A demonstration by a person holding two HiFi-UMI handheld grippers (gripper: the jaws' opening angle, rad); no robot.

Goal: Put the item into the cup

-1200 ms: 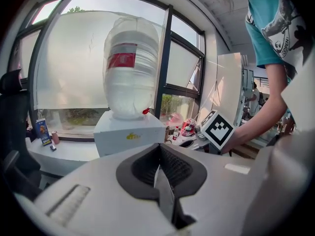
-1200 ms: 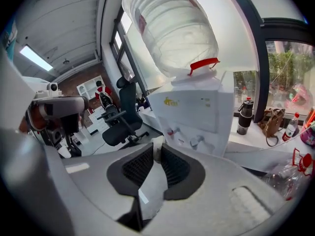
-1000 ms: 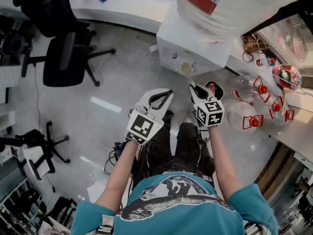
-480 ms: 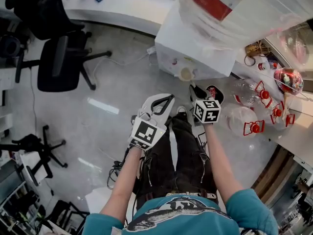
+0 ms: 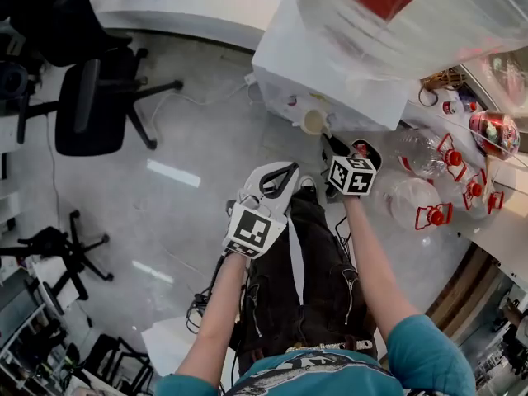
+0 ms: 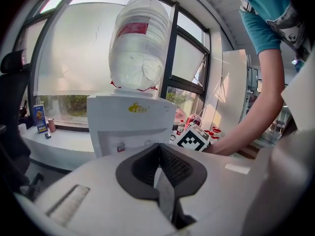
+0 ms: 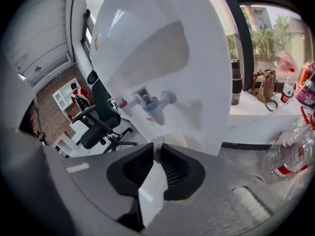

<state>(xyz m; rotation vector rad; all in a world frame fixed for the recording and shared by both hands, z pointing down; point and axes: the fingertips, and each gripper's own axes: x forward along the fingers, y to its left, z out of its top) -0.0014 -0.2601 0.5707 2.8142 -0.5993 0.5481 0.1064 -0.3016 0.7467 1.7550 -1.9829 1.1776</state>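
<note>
The left gripper [image 6: 158, 147], in the middle of the head view, has its jaws pressed together. The right gripper [image 7: 158, 149], just to its right, pinches a small pale item [image 7: 156, 142] at its tips (too small to name). Just beyond, a cream paper cup [image 5: 313, 122] stands under the taps of the white box-shaped water dispenser [image 5: 318, 60]. A big clear plastic bottle [image 5: 412, 11] tops it at upper right.

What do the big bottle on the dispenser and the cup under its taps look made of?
Big bottle: probably translucent, ribbed plastic; window light glows through its walls. Cup: matte cream, likely paper, though thin plastic is possible at this size.
</note>
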